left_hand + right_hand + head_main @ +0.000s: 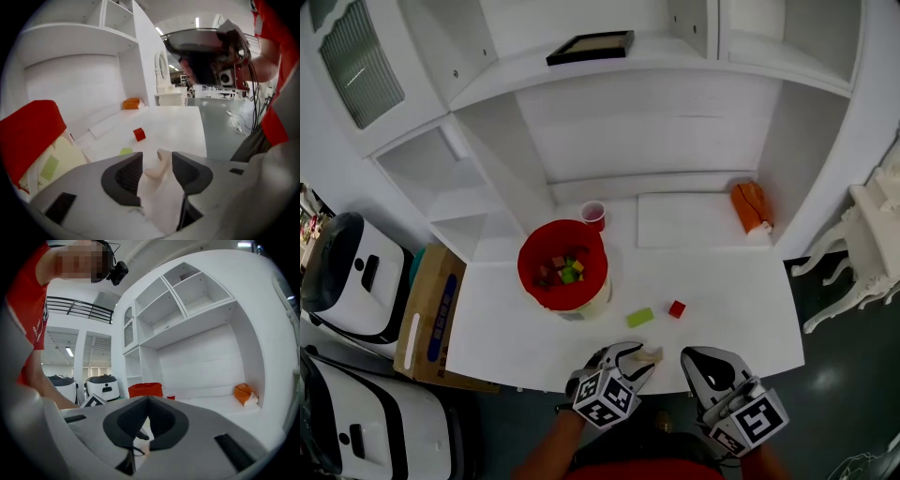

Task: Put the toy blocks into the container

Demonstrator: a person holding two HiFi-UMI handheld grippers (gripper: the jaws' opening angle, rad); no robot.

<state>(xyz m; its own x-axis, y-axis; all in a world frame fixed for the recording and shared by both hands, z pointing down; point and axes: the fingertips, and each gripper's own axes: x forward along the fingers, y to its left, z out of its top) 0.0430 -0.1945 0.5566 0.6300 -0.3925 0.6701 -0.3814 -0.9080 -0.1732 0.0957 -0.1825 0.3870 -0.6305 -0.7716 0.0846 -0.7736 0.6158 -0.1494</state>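
A red container [562, 265] with several coloured blocks inside stands at the left of the white table [741, 300]. A green block [639, 317] and a red block [677, 308] lie on the table to its right. At the front edge, a beige arch-shaped block [651, 354] sits between the jaws of my left gripper [645, 357]. In the left gripper view the jaws of that gripper [157, 161] stand wide around the beige block [158, 166], with a gap on its left side. My right gripper [698, 361] hovers just right of it, shut and empty.
A small red cup [593, 216] stands behind the container. An orange object [751, 206] lies at the back right beside a flat white panel [689, 220]. White shelves rise behind, and a dark frame [591, 46] lies on one. A cardboard box [431, 314] and white machines [352, 272] stand left.
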